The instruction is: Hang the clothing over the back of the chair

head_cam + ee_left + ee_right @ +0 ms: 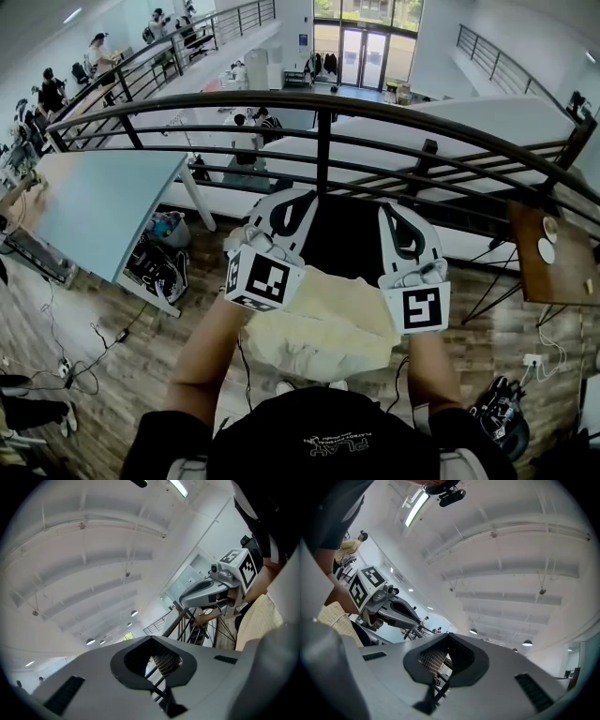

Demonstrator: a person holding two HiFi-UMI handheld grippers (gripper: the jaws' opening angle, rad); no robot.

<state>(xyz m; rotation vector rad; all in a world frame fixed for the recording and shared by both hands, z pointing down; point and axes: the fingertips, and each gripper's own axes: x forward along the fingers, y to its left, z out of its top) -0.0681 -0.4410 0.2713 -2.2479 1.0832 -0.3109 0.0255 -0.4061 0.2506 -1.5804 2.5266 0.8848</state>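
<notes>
Right now the clothing (328, 330), a pale cream garment, lies bunched in a loose heap just in front of the person, below both tools. It seems to rest on the seat of the chair (342, 239), though the seat itself is covered and only the dark back shows, rising between the two tools before the railing (319, 105). The left gripper (292, 208) and right gripper (398, 220) are raised above the cloth and tilted up toward the ceiling. On each, the fingers are pressed together with nothing caught between them. The garment looks light, soft and limp, so it will probably sag and fold wherever it is not supported, and it could slide off a smooth chair back if hung unevenly. A sensible hold would be two pinches set well apart along one edge, such as the shoulders or collar, gathering enough fabric in each that it does not slip free while being lifted over the back.
</notes>
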